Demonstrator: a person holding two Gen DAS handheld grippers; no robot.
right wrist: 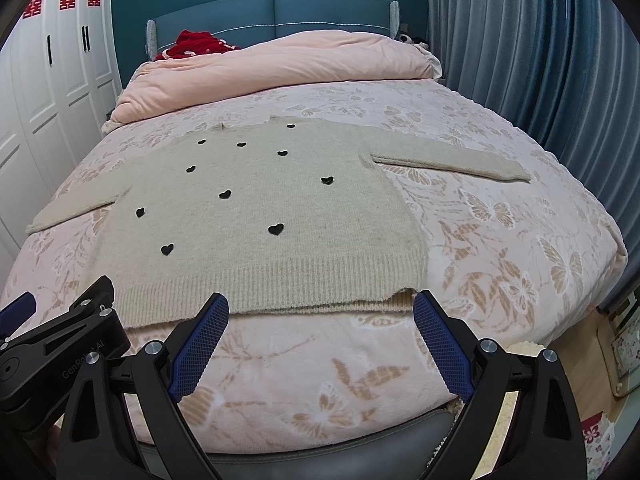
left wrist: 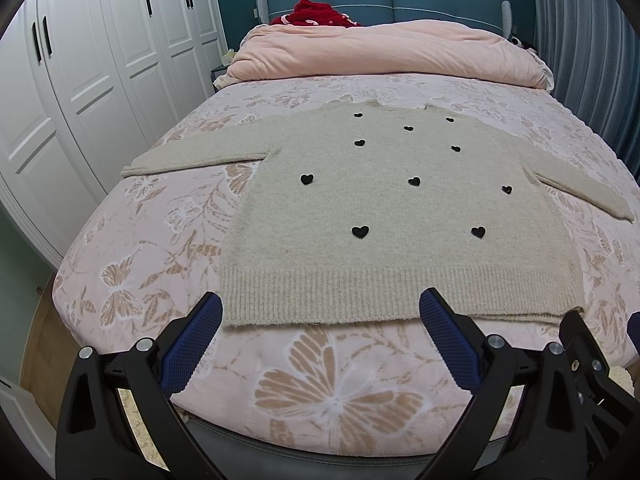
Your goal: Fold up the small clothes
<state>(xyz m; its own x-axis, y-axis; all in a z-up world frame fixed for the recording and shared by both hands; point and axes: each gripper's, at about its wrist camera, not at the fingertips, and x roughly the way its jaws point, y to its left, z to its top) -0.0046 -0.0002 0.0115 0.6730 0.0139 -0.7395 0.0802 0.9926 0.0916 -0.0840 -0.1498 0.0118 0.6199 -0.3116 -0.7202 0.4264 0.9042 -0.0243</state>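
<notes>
Left gripper (left wrist: 320,308): jaws spread wide, holding nothing, hanging over the bed's foot edge just short of the hem.
Right gripper (right wrist: 320,308): likewise spread and empty, beside its partner.
Sweater (left wrist: 392,208): one beige knit with black hearts, lying flat and face up on the bedspread (left wrist: 160,240), both sleeves out sideways.
Long axis: hem near, collar far, running straight away from both grippers.
Who is nearer: the left gripper faces the hem's left corner, the right gripper the lifted right hem corner (right wrist: 404,294); each is about equally close.
Left sleeve (left wrist: 192,156): well apart from the left gripper, up and outward.
Right sleeve (right wrist: 460,164): the same on the other side.
Count: one sweater, two sleeves, two grippers.
Stage: probably the start, with no fold made yet.
</notes>
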